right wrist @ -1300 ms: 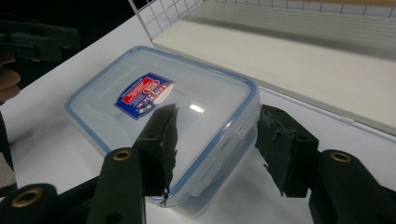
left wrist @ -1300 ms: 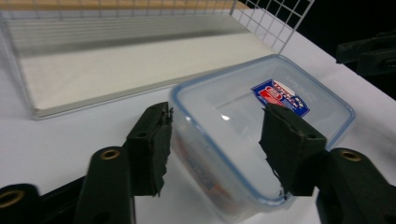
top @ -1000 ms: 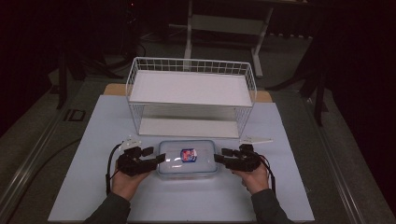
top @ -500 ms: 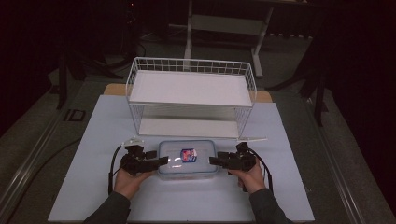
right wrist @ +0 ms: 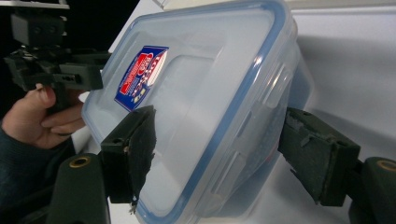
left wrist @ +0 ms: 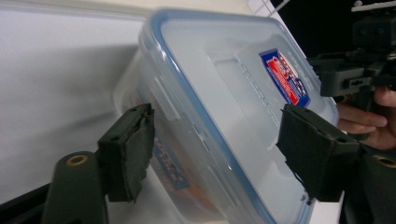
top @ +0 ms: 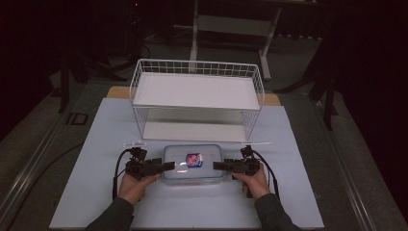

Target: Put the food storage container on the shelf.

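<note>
Clear plastic makes up the food container [top: 193, 163], which has a blue-rimmed lid and a red and blue label [top: 193, 160] on top. It sits on the pale surface [top: 96, 192] near the person's edge, just in front of the white wire rack [top: 197, 98].

The left gripper [top: 166, 166] meets the container's left end and the right gripper [top: 219, 166] its right end, each held in one hand and pointing inward toward the other. Both sets of jaws have just been opening and now stand spread wide.

In the left gripper view, the container's short end lies between the two black pads [left wrist: 128, 151], with a gap visible on either side, so the pads do not press on it. The right gripper view shows the same: the container's rim and side latch sit between the spread pads [right wrist: 135, 154] without being pinched. In each of these views the other gripper and the fingers holding it appear beyond the far end of the lid.

The container rests flat on the surface.
</note>
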### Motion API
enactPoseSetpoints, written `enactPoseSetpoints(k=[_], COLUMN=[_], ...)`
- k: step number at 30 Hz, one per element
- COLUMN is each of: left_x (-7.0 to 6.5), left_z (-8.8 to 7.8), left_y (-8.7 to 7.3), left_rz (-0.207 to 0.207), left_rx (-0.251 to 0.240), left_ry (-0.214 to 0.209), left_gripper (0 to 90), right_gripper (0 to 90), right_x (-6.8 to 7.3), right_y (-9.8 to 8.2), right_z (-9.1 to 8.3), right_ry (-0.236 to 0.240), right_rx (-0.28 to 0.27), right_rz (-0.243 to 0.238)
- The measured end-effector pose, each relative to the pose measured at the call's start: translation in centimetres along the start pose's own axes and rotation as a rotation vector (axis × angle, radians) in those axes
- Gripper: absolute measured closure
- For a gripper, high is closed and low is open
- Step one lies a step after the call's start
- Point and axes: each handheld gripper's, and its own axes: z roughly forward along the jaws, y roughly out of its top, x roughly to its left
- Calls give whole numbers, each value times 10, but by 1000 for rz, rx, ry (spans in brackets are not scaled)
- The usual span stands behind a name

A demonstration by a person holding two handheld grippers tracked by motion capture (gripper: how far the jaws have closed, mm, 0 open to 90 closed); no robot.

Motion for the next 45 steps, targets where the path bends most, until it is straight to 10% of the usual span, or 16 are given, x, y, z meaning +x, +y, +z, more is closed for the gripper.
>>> enactPoseSetpoints(k=[7, 17, 45], left_x=[6, -3, -22], left_z=[-3, -16, -28], left_y=[-1, -7, -16], left_rz=[-90, -41, 43], left_rx=[16, 6, -15], left_ry=[-47, -70, -17], left_gripper=[330, 442, 508], right_gripper=[324, 472, 482], right_x=[-5, -5, 23], right_y=[-2, -12, -21], right_z=[-2, -17, -25], right_ry=[45, 111, 8], right_rx=[9, -17, -39], right_rz=[58, 54, -42])
